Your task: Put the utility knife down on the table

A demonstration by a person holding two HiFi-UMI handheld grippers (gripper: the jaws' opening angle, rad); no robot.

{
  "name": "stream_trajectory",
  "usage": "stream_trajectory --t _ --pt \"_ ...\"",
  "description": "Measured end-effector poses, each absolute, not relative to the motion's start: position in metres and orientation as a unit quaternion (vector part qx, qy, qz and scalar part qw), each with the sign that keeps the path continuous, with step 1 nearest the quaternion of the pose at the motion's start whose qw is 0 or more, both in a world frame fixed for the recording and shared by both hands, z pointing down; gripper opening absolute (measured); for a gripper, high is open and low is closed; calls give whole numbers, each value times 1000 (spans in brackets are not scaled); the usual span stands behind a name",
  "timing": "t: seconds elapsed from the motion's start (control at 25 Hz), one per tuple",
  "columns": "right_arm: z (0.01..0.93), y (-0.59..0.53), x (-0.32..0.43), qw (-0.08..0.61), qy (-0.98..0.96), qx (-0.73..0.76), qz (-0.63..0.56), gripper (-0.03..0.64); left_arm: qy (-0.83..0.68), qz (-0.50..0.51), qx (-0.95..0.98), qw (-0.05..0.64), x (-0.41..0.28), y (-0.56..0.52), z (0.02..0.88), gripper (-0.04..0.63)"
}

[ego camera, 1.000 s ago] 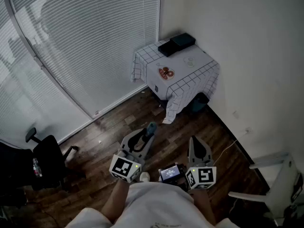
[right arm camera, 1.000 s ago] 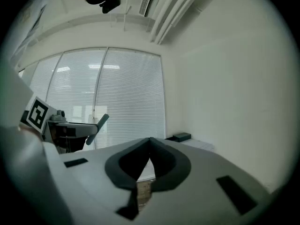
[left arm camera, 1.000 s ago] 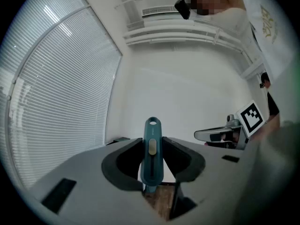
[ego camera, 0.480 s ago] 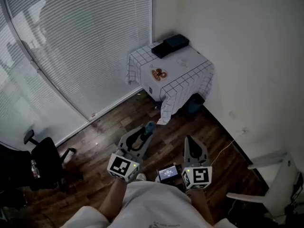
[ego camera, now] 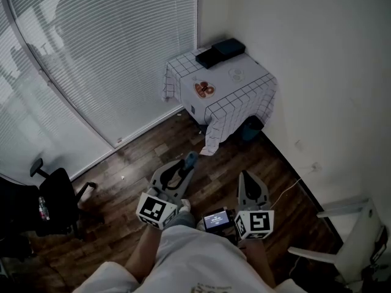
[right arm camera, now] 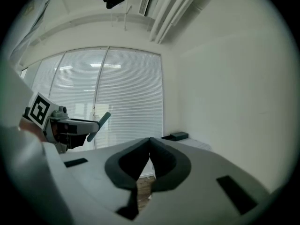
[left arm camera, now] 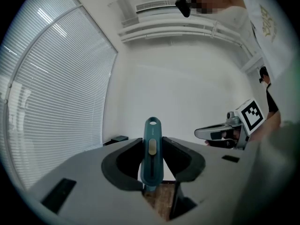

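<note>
Utility knife (left arm camera: 152,156) clamped in left claw (left arm camera: 152,140); right claw (right arm camera: 150,142) closed.

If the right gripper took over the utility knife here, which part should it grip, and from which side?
Probably the free teal end of the utility knife, sticking out past the left gripper's shut jaws; the rest is clamped. Come from the right with the right gripper, now shut and empty, opened first, closing across the slim flat sides.
</note>
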State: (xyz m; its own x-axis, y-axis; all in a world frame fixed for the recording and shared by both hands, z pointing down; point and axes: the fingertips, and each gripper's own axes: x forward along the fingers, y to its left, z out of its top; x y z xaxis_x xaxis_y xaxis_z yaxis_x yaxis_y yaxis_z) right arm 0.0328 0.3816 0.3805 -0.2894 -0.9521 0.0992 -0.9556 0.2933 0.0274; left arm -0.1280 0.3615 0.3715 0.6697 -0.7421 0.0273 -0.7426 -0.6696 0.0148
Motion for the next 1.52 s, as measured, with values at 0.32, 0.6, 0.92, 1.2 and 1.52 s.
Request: stream_trajectory --t 0.32,0.6,0.92,1.2,1.52 --pt "386 359 48 48 -797 602 28 8 -403 11 915 17 -116 337 372 137" --pt "390 320 65 43 -788 613 26 8 -389 18 921 15 -98 297 379 137" --pt "389 252 61 46 -793 607 34 8 -395 10 918 25 -103 228 378 137" --pt "381 201 55 42 -790 610 35 8 -387 1 922 32 -105 174 373 137" --pt "385 155 40 49 -785 616 39 8 -373 10 927 37 -113 125 379 137"
